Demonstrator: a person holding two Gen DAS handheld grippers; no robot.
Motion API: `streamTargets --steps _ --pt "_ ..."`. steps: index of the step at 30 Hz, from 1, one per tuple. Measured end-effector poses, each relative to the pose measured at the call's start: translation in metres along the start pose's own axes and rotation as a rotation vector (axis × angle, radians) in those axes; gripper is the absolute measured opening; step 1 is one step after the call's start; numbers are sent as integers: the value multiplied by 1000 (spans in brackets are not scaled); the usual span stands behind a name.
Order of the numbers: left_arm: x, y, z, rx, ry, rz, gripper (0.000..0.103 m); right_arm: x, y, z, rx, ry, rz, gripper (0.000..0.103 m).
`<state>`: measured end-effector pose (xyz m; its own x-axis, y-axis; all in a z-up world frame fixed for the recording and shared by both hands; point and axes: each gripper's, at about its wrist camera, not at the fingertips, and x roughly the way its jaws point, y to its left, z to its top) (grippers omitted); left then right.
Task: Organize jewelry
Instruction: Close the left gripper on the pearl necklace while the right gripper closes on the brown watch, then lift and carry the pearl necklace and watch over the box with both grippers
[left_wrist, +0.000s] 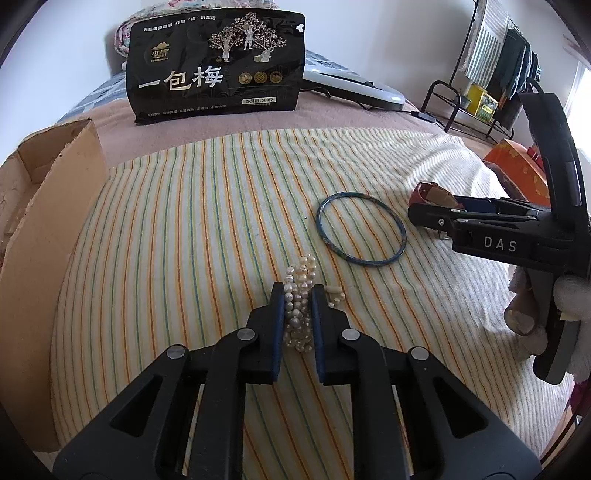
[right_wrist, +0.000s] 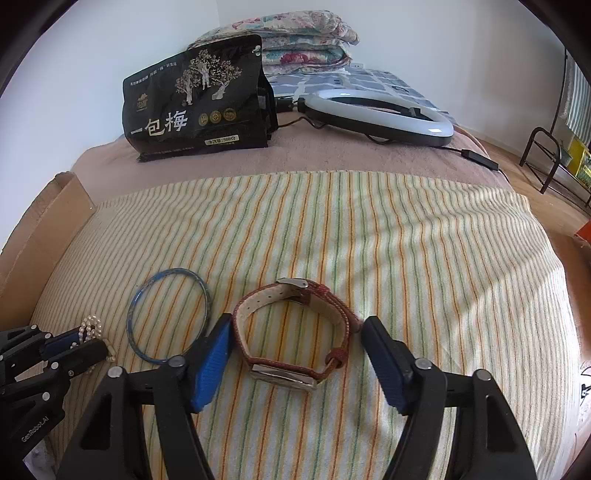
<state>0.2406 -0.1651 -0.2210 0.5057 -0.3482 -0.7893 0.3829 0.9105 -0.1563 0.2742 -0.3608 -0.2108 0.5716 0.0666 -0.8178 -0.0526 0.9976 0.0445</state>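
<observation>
Left hand-held gripper (left_wrist: 298, 291) clenched on pearl bracelet (left_wrist: 300, 295) lying on striped towel (left_wrist: 184, 229) on bed. Right hand-held gripper (right_wrist: 295, 332) spread wide around red-strap watch (right_wrist: 295, 332), not gripping. Blue bangle (right_wrist: 168, 314) between them. Risk: stretchy pearls slip from pads; loose beads (left_wrist: 334, 295) scatter.

1. Striped towel (right_wrist: 369, 236) under both grippers: woven cloth, ribbed, matt.
2. Pearl bracelet (left_wrist: 299, 310) between the left gripper (left_wrist: 298, 295) pads: glossy, lumpy beads.
3. Bangle (left_wrist: 361, 228) ahead-right of the left gripper: smooth, hard, slightly glossy blue.
4. Watch (right_wrist: 295, 332) between the right gripper (right_wrist: 295, 328) fingers: rough woven red strap, shiny metal buckle and case.
5. Gripper bodies: matt black plastic; pads ribbed blue.
6. Snack bag (right_wrist: 199, 103) far ahead: glossy black film.
7. Box (left_wrist: 40, 229) left of the left gripper: raw brown cardboard, matt.
</observation>
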Motion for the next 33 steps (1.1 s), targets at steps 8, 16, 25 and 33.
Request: streamTargets --steps 8,16,25,33 --pt "-12 -1 1 -6 -10 -8 7 -11 -3 0 16 -16 22 65" --pt "-31 -2 6 -2 -41 -15 6 -28 -3 1 15 -33 21 64" --pt "-55 0 9 -6 -76 -15 5 -50 0 4 7 -56 21 64" --pt "-78 2 13 -13 -108 -17 5 -72 6 6 -2 -75 24 64"
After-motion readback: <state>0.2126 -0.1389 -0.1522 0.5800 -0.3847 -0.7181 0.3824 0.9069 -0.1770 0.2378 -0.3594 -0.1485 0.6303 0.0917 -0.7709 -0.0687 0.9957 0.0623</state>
